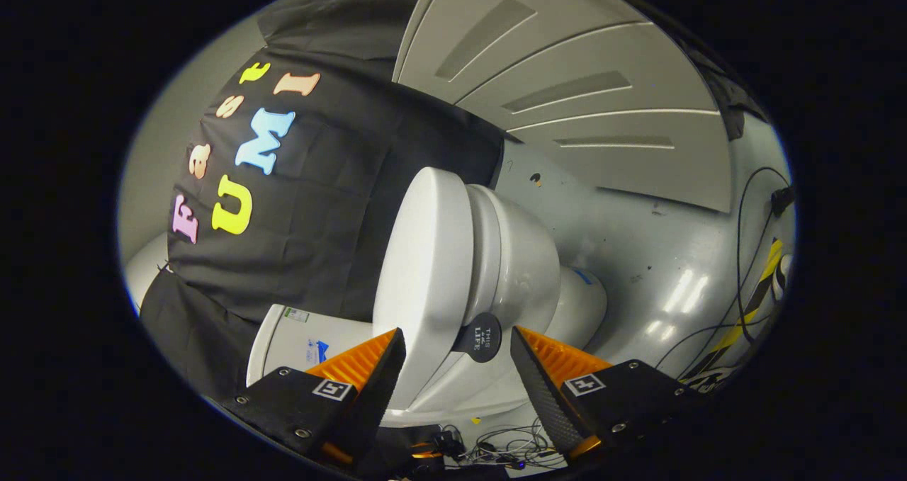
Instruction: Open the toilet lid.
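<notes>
White glazed ceramic forms the toilet [510, 254], which appears rolled to one side because the gripper view is tilted. The toilet lid [425, 275] is closed: its broad smooth face lies flat against the seat and bowl rim, with no visible gap along the seam. The opening step is judged not yet begun; the whole lift of the lid is left to do.

The gripper [457, 353] holds nothing. Its fingers are spread wide, with clear space between them, and neither finger touches the toilet as far as the view shows.

Position of the lid relative to the tool:
- The front edge of the lid sits just ahead of the fingers, between their tips and slightly toward the left finger [375, 382].
- A small dark round tab [482, 336] is fixed at the front of the lid and seat edge, in the gap between the fingers, nearer the right finger [545, 389].
- The tank [312, 339] and the black cloth wall [297, 212] lie beyond the left finger.

Grey floor [659, 268] extends beyond the bowl, with loose cables [744, 254] and a yellow-and-black striped tape [758, 283] well apart from the toilet. More wires [510, 445] lie below the fingers.

The remaining work is judged to be engaging the lid's front edge or tab and swinging the lid away from the seat.
</notes>
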### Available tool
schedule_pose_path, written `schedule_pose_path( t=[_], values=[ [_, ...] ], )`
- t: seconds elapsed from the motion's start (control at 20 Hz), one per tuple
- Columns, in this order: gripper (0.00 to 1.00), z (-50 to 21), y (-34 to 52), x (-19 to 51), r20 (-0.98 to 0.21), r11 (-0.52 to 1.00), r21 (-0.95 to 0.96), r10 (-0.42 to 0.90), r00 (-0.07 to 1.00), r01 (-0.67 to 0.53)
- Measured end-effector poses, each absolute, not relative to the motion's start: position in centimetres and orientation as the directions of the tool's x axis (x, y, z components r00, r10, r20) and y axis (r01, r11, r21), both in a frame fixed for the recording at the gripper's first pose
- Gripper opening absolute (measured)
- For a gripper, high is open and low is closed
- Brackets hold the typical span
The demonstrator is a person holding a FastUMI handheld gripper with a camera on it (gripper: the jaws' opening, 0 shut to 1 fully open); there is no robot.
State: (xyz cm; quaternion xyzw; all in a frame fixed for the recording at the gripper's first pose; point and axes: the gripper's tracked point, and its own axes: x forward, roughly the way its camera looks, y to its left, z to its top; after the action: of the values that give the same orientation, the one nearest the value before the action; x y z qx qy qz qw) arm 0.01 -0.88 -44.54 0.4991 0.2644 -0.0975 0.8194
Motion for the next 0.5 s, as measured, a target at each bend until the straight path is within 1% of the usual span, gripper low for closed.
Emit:
schedule_pose_path(
  t=[0.05, 0.15, 0.2, 0.25, 0.3, 0.35, 0.45, 0.5],
  values=[
    [0.92, -44.8, -1.1, 0.2, -0.513, 0.466, 0.781, 0.097, 0.853, 0.416],
    [0.85, -45.8, -1.1, 1.1, -0.508, 0.435, 0.794, 0.091, 0.856, 0.425],
    [0.78, -46.5, -1.0, 1.4, -0.513, 0.42, 0.798, 0.096, 0.853, 0.432],
    [0.75, -46.8, -0.8, 1.6, -0.505, 0.402, 0.809, 0.102, 0.857, 0.429],
    [0.69, -46.8, -0.7, 2.0, -0.495, 0.385, 0.821, 0.11, 0.862, 0.422],
    [0.66, -46.8, -0.3, 2.3, -0.483, 0.375, 0.831, 0.12, 0.867, 0.411],
    [0.56, -47.6, 0.2, 2.5, -0.492, 0.388, 0.824, 0.131, 0.861, 0.412],
    [0.49, -47.7, -0.1, 2.4, -0.493, 0.39, 0.822, 0.126, 0.861, 0.414]
  ],
)
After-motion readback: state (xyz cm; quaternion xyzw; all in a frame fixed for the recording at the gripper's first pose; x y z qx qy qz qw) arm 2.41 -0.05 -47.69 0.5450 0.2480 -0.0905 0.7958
